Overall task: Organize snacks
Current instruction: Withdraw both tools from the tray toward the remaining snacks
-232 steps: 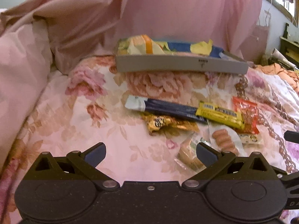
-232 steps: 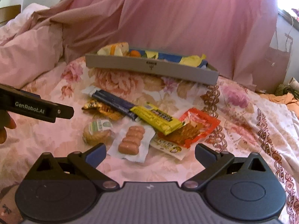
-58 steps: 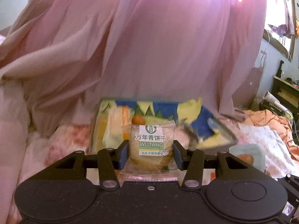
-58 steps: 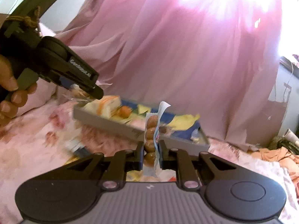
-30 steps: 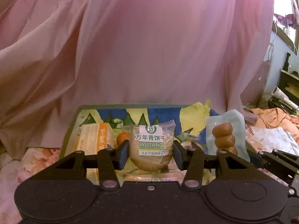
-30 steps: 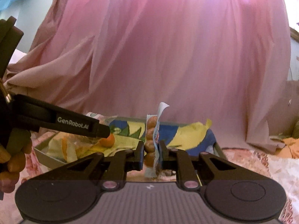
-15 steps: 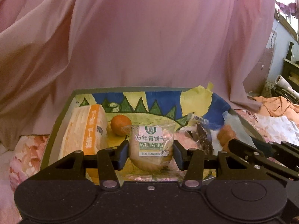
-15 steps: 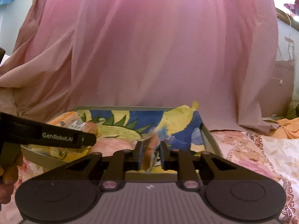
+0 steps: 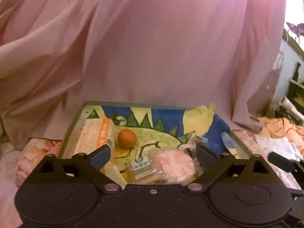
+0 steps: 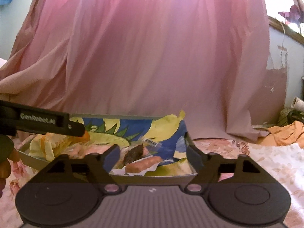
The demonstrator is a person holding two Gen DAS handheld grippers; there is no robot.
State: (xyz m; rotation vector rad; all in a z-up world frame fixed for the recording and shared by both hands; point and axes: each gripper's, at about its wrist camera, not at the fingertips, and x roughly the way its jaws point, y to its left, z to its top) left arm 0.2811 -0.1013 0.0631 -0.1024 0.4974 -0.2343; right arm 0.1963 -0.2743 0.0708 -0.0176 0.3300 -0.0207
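1. Since half a second ago both packets have left the fingers: the biscuit packet (image 9: 142, 168) that the left gripper (image 9: 152, 154) carried now lies in the tray (image 9: 70, 133), and the sausage packet (image 10: 143, 164) has dropped out of the right gripper (image 10: 152, 154) onto the tray's painted floor.
2. Left gripper: its jaws are opening, already spread wide, and the pads press on nothing; the biscuit packet lies flat just beyond and below the fingers, at about 6 o'clock in the tray, label up.
3. Right gripper: its jaws are opening too, with nothing gripped; the sausage packet lies between and beyond the fingertips, its long axis running roughly 8 to 2 o'clock.
4. The next move, as I judge it, is a retreat for more snacks (none loose are in view here), so what counts is clearance: each packet lies straight ahead of its own gripper, near the tray's front wall, and the fingers must back out without dragging it.
5. The left gripper is nearer the tray's 9 o'clock side, the right nearer its 3 o'clock side.
6. Counted in the tray:
   - one biscuit packet
   - one sausage packet
   - one orange-striped packet (image 9: 93, 136) at 9 o'clock
   - one small orange fruit (image 9: 127, 138) beside it
   - one pink wrapped cake (image 9: 175, 164) touching the biscuit packet
   - one dark snack in clear wrap (image 10: 135, 152), too blurred to name.
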